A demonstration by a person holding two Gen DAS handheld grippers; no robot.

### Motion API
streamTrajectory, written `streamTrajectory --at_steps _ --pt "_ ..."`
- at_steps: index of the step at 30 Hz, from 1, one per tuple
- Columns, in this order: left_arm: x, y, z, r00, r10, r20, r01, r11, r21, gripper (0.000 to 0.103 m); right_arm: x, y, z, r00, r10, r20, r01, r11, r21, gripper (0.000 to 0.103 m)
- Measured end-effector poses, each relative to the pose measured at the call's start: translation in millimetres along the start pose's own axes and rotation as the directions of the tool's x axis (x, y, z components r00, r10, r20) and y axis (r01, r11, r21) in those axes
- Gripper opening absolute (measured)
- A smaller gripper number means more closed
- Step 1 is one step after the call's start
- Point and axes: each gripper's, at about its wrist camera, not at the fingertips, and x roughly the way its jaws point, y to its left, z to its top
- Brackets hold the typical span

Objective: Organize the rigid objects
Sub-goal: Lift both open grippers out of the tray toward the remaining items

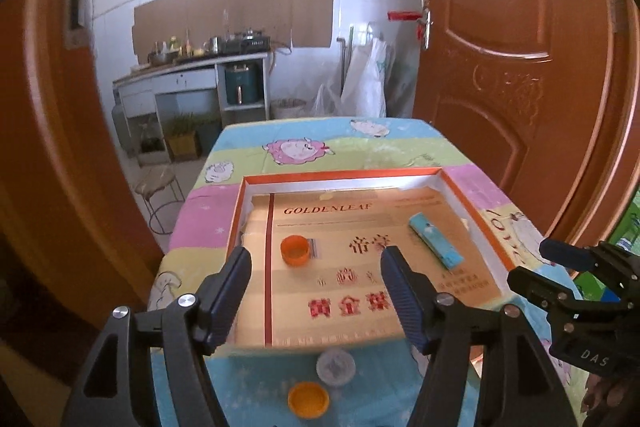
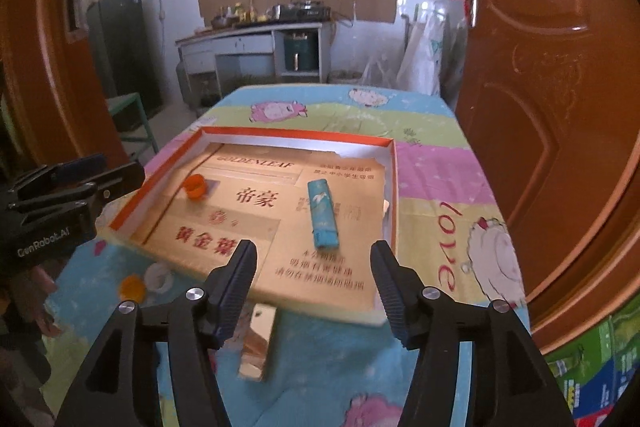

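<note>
Okay, my left gripper [image 1: 316, 261] and right gripper [image 2: 314, 255] both hang spread wide with nothing between the fingers, above the tray's [image 1: 344, 174] near edge. Inside it, orange cap [image 1: 295, 249] sits left, blue lighter [image 2: 323, 219] right.

My left wrist camera looks down over the tray [image 1: 472, 203] from close by. My right one sees the same tray [image 2: 394, 187] from further right.
</note>
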Motion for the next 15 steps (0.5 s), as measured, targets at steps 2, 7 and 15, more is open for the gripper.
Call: streamTrajectory --at_steps 2,7,15 --pt "-16.4 -0.4 -6.8 1.000 0.013 0.026 -0.013 1.000 -0.003 0.067 -17.6 6.0 -8.0 1.000 -0.004 0.020 0.004 1.000 0.001 0.061" --pt "-48.3 1.7 -21.6 0.998 0.026 0.060 -0.025 0.999 -0.022 0.067 -50.7 16.4 -26.8 0.999 0.002 0.042 -0.002 1.000 0.008 0.061" --pt "-89.8 3.0 -31.7 0.991 0.084 0.103 -0.083 0.996 -0.018 0.067 -86.7 32.1 -42.0 0.998 0.001 0.057 -0.001 1.000 0.002 0.061"
